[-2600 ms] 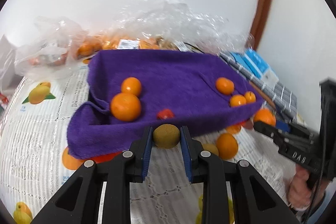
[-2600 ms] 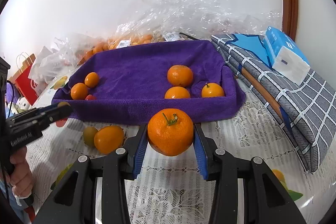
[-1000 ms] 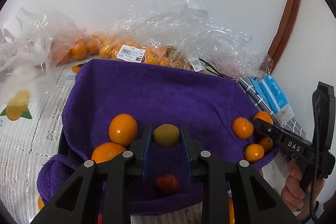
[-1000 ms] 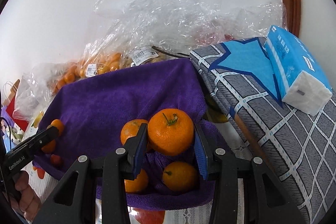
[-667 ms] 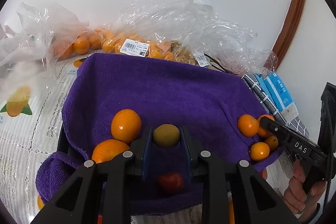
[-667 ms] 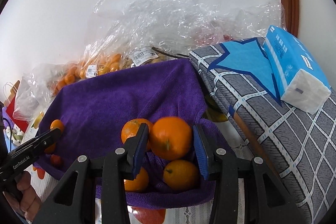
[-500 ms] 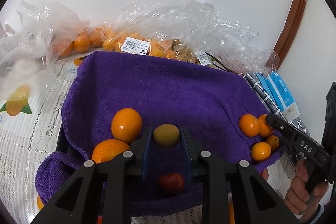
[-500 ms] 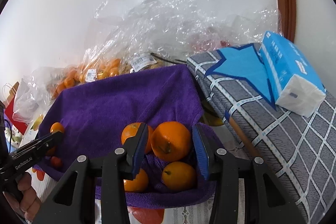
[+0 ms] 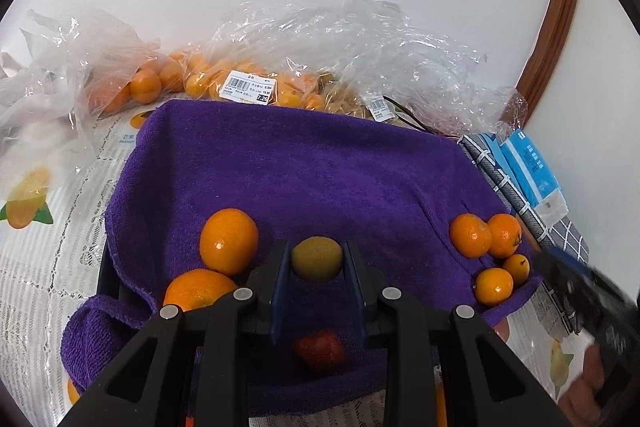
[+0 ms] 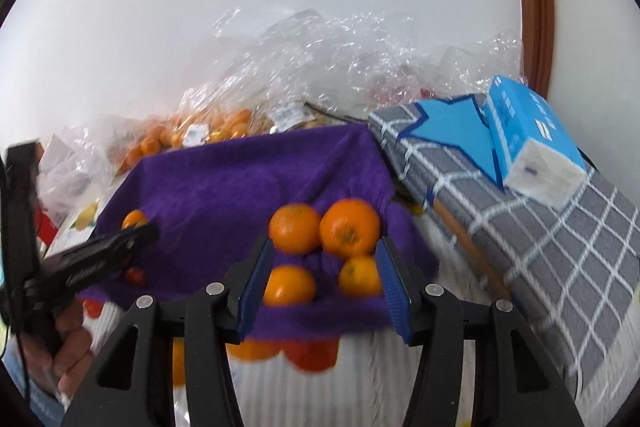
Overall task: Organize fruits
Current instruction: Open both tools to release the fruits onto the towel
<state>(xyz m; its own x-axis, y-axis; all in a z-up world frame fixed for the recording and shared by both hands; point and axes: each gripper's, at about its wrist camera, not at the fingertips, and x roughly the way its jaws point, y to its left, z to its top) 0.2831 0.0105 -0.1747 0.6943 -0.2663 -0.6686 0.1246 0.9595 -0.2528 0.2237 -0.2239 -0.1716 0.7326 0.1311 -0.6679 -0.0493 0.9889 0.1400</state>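
Observation:
A tray lined with a purple towel (image 9: 304, 171) holds the fruit. My left gripper (image 9: 317, 259) is shut on a small green-yellow fruit (image 9: 317, 258) and holds it over the tray's near left part. Two oranges (image 9: 229, 241) lie just left of it and a small red fruit (image 9: 320, 349) lies below it. My right gripper (image 10: 325, 281) is open and empty above the tray's right corner, where several oranges (image 10: 349, 227) lie grouped on the purple towel (image 10: 240, 183). The same group shows in the left wrist view (image 9: 486, 237).
Clear plastic bags of oranges (image 9: 248, 87) lie behind the tray against the white wall. A grey checked cushion (image 10: 520, 211) with a blue tissue pack (image 10: 532, 143) lies to the right. Loose fruit (image 10: 308, 351) lies on the lace tablecloth in front of the tray.
My right gripper opened and let go of the large orange, which now rests with the other oranges in the tray's right corner; the gripper has drawn back. My left gripper barely moved.

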